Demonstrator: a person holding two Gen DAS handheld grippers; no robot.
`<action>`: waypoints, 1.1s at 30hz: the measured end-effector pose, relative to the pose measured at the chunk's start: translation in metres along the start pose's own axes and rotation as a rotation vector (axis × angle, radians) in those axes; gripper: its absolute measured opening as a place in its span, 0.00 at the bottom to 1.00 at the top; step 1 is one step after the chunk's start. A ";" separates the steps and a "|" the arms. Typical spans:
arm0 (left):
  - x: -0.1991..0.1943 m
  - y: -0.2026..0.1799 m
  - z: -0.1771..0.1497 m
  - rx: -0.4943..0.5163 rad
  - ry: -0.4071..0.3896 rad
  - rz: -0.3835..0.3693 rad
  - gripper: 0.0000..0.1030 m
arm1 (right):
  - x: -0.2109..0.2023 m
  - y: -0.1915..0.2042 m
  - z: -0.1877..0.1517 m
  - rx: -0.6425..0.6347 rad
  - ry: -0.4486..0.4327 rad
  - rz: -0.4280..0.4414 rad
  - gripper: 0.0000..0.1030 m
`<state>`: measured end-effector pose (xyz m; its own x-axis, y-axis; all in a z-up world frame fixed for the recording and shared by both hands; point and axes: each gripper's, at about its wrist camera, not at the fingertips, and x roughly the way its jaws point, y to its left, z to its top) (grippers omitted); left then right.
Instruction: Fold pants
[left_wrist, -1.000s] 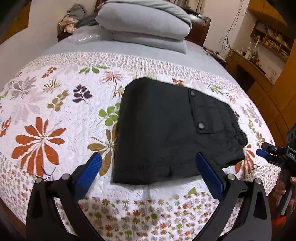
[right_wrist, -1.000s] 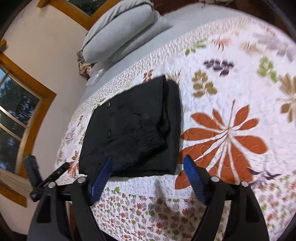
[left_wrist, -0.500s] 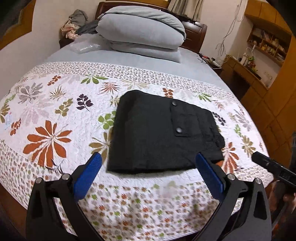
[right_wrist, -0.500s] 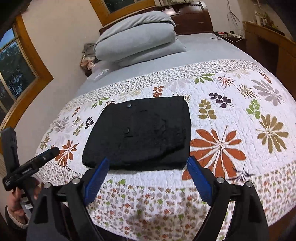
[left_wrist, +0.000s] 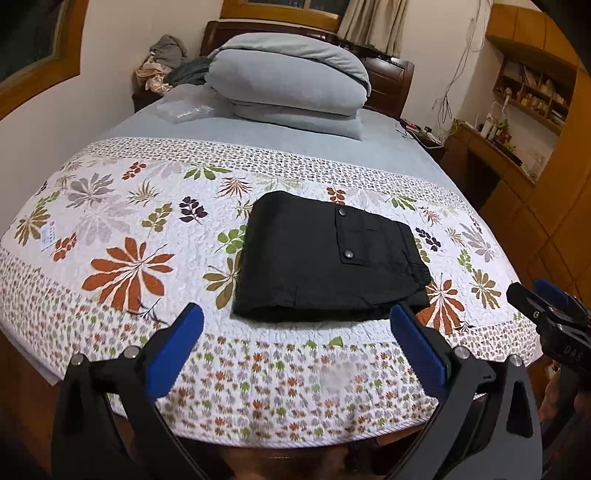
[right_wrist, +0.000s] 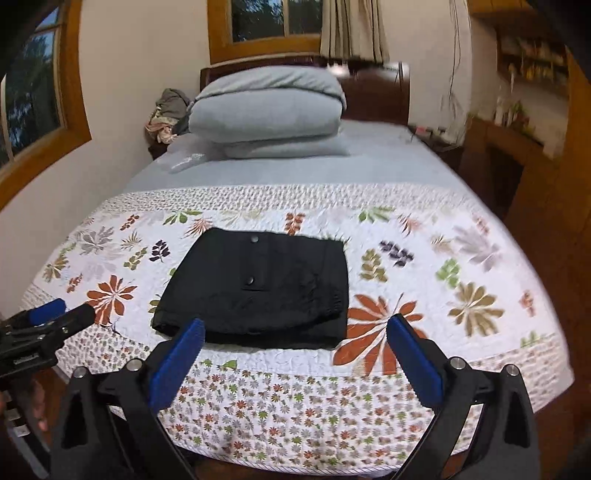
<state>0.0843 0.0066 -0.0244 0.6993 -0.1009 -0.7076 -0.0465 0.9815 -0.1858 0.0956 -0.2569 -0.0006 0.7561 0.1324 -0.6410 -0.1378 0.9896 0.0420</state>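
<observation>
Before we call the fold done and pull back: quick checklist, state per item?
1. Pants folded into a compact stack: ok, roughly rectangular, two snaps facing up.
2. Pants fully on the quilt, off the edge: ok.
3. Left claw free of fabric: ok, open, nothing between the pads.
4. Right claw free of fabric: ok, its jaws have just been opening, nothing between them.
5. Edges aligned: not ok, a lower layer sticks out at the near right corner.
6. Layers flat underneath: cannot tell, hidden by the top layer.
</observation>
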 end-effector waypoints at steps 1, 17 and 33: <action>-0.004 -0.001 -0.002 0.005 -0.002 0.002 0.98 | -0.004 0.003 -0.001 -0.009 -0.008 -0.004 0.97; -0.047 -0.013 -0.019 0.091 -0.071 0.079 0.98 | -0.041 0.036 -0.024 -0.018 -0.036 -0.036 0.97; -0.072 0.007 -0.025 0.073 -0.138 0.147 0.98 | -0.065 0.025 -0.027 -0.035 -0.076 -0.087 0.97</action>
<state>0.0153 0.0167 0.0082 0.7803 0.0630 -0.6223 -0.1074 0.9936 -0.0341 0.0256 -0.2425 0.0219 0.8120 0.0513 -0.5814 -0.0909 0.9951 -0.0392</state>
